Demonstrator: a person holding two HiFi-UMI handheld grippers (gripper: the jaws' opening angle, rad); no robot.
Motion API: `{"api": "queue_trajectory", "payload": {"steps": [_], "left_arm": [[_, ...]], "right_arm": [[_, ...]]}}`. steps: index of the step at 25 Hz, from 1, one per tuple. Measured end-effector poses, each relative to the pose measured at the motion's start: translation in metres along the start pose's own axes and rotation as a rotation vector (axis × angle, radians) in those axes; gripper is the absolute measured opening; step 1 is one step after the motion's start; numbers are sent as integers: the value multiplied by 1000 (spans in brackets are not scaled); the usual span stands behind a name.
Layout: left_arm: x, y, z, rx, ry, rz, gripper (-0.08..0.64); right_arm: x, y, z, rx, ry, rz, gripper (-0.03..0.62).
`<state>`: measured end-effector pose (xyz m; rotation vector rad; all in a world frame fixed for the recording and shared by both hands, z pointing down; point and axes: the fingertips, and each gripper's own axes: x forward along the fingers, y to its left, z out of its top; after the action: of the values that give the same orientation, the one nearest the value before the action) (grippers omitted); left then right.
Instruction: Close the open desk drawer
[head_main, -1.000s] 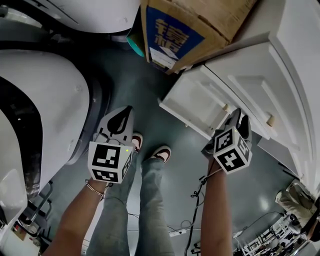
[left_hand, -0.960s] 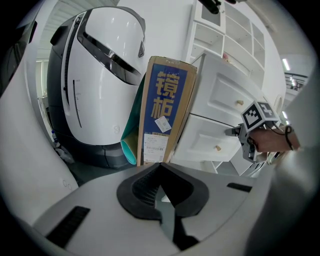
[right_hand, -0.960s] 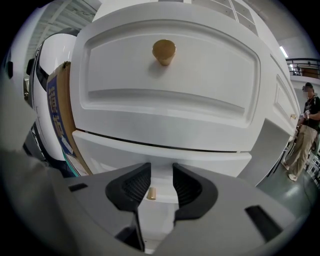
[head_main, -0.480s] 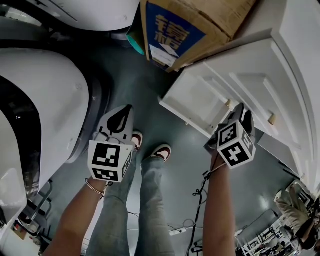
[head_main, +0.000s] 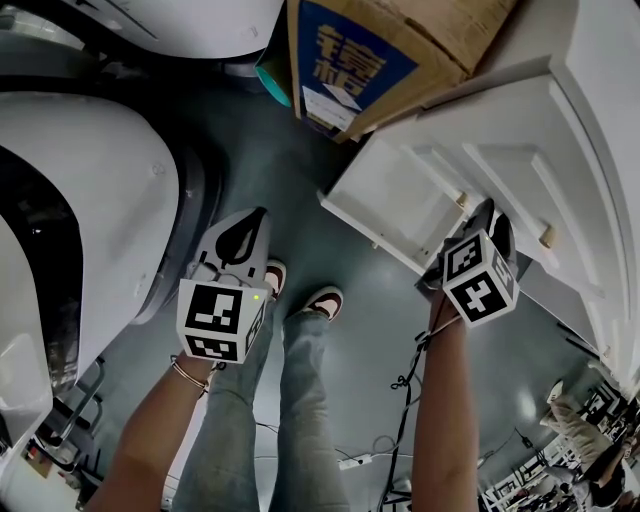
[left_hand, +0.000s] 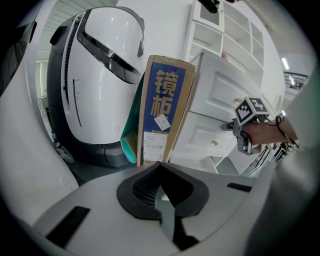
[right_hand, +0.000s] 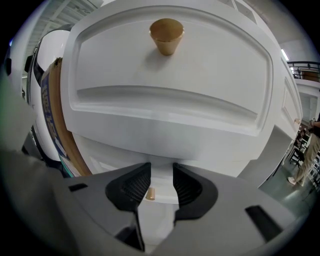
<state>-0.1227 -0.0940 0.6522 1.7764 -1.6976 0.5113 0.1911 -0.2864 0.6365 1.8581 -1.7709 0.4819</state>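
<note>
Front of the open drawer (right_hand: 170, 95) is dead ahead of the right gripper (right_hand: 160, 175), knob (right_hand: 166, 34) above its parted, empty jaws, so push straight toward the desk (head_main: 590, 120); left gripper (left_hand: 159, 172), jaws together, is well apart.

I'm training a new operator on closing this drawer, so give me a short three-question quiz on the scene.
1. Which side's gripper is up at the open drawer: A, left, or B, right?
2. True or false: the right gripper has its jaws apart, with nothing gripped between them.
3. Fill in: the cardboard box leaning beside the desk carries a ___ label.
Key: 1 B. 2 True. 3 Blue.
</note>
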Motion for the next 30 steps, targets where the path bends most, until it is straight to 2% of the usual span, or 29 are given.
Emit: {"api": "queue_trajectory", "payload": {"steps": [8, 19, 24, 30], "left_arm": [[-3, 5, -5, -2, 5, 7, 12], [-6, 3, -12, 4, 12, 2, 12], [-6, 3, -15, 8, 18, -1, 11], [-4, 4, -24, 12, 33, 1, 12]], "right_arm": [[1, 1, -2, -5, -1, 2, 150], [-7, 5, -11, 3, 8, 14, 186], [-25, 7, -41, 6, 53, 23, 186], [-53, 19, -102, 18, 150, 43, 186]]}}
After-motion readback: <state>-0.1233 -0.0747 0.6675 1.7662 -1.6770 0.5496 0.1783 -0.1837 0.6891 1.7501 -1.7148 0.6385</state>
